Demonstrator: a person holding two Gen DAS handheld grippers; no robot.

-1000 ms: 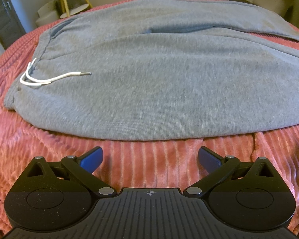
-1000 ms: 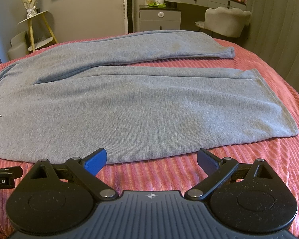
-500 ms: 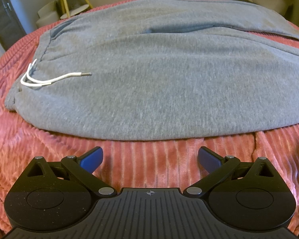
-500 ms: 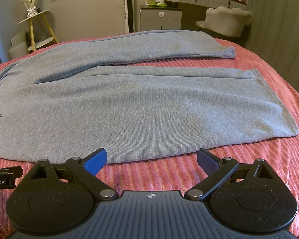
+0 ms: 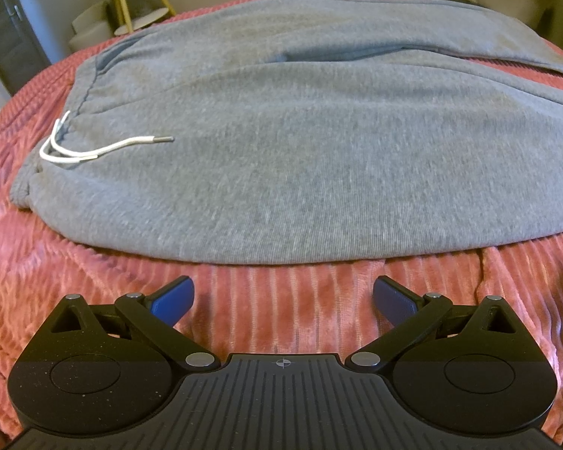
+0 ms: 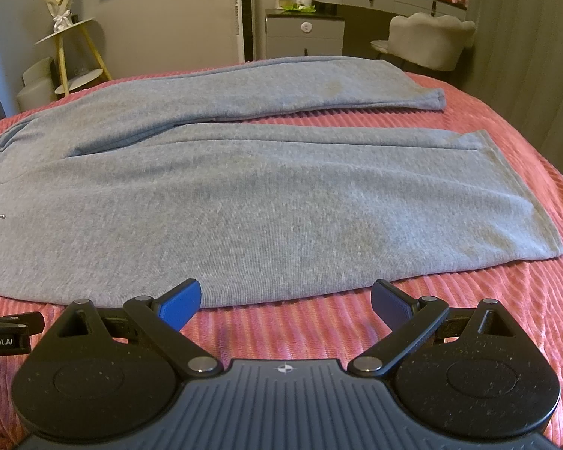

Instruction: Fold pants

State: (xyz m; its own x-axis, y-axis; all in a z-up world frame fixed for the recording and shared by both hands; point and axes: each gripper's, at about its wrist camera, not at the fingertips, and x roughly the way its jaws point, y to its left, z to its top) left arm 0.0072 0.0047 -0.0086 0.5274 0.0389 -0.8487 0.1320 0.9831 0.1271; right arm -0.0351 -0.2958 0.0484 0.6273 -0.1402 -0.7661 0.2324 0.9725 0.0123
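Grey sweatpants (image 5: 300,157) lie flat on a pink ribbed bedspread (image 5: 281,311), waistband to the left with a white drawstring (image 5: 94,150), both legs running right. In the right wrist view the pants (image 6: 262,206) show both leg hems, the near one (image 6: 521,195) at the right. My left gripper (image 5: 283,294) is open and empty, just short of the pants' near edge by the hip. My right gripper (image 6: 285,296) is open and empty, at the near leg's edge; its left pad (image 6: 180,300) overlaps that edge in the image.
A gold-legged side table (image 6: 71,56) with a bouquet stands at the back left. A grey cabinet (image 6: 304,35), dressing table and pale chair (image 6: 428,39) stand beyond the bed. Part of the left gripper (image 6: 7,332) shows at the right view's left edge.
Both grippers have crept slightly toward the pants. The jaws stay open and the pants have not moved.
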